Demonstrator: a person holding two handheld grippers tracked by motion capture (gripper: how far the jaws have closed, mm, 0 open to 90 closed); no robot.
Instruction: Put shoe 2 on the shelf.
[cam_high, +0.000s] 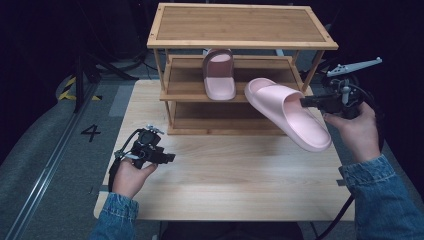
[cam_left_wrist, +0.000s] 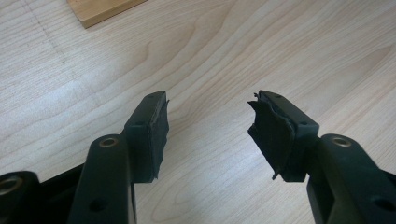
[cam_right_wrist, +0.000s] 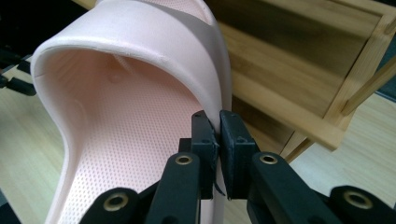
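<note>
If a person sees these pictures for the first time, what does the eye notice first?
First, the pink slipper held in the air at the right of the wooden rack, its side wall pinched by the right gripper. Next, its twin standing on the rack's middle shelf. The left gripper is open over the bare table.

I can read just one mark: a black number "4" (cam_high: 91, 132) on the grey floor (cam_high: 40, 130), left of my surface (cam_high: 225, 185).

Slipper (cam_high: 219, 75) crowds the middle shelf (cam_high: 186, 89) left; right half lies open.
</note>
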